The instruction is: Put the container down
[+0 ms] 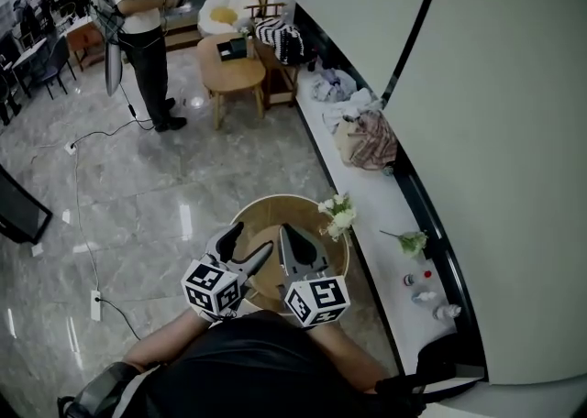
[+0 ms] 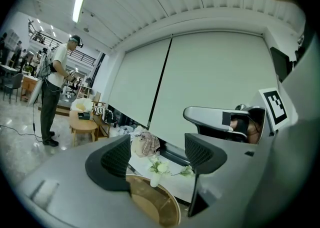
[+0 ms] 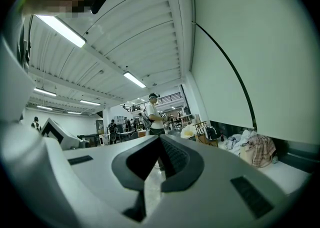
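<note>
Closest to the head camera is the person's dark top, and just past it are the two grippers, held side by side over the round wooden container [image 1: 275, 202].

The left gripper [image 1: 254, 236] has its jaws standing apart. In its own view [image 2: 157, 153] nothing is between the two dark pads [image 2: 117, 158]; only the room shows through the gap. The container [image 2: 156, 206] shows there below the jaws, a little to the lower middle, with its rim and shallow inside visible.

The right gripper [image 1: 284, 231] has its jaws pressed together. In its own view [image 3: 161, 144] the tips meet and no thing is caught between them; it points across the hall and does not show the container.

So the container is in neither gripper. It sits low under both of them, just beside the long edge of the white bench [image 1: 371, 207] that runs along the wall. Whether any jaw touches it cannot be told.

A small white vase with white flowers [image 1: 337, 216] stands at the container's rim on the bench side, and shows past the container in the left gripper view [image 2: 156, 172]. Farther along the bench lies a checked cloth bundle [image 1: 369, 139], and near the bench's closer end are a green sprig [image 1: 411, 241] and some small bottles [image 1: 424, 290]. Well apart, on the marble floor, a person [image 1: 138, 22] stands near a round wooden table [image 1: 229, 72].
</note>
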`<state>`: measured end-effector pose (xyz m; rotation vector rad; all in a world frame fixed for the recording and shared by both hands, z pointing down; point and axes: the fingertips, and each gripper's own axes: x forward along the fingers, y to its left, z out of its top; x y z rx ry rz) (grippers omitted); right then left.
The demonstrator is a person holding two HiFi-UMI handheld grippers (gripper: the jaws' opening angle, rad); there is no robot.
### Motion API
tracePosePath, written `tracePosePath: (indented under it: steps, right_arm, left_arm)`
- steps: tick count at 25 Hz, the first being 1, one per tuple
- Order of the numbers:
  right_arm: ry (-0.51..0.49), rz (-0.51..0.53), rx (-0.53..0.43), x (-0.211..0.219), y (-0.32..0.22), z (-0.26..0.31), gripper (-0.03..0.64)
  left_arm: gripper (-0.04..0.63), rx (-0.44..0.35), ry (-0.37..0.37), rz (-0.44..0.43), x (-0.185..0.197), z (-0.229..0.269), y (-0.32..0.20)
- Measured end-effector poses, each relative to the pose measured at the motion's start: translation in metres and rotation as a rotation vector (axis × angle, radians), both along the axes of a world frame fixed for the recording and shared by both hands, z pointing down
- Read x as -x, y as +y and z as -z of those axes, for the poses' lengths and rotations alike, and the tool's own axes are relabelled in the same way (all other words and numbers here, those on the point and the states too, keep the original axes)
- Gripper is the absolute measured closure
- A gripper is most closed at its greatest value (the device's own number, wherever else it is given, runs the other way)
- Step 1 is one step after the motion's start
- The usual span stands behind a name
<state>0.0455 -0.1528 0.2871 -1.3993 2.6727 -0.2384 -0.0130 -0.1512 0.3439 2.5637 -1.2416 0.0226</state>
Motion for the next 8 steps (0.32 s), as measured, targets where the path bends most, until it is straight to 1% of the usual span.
tracePosePath:
  steps: [8]
  right_arm:
    - [-0.009, -0.001, 0.016, -0.0035, -0.0081, -0.0064, 0.609]
  left_arm:
    - [0.250, 0.011, -0.007, -0.008, -0.0047, -0.0058, -0.0068]
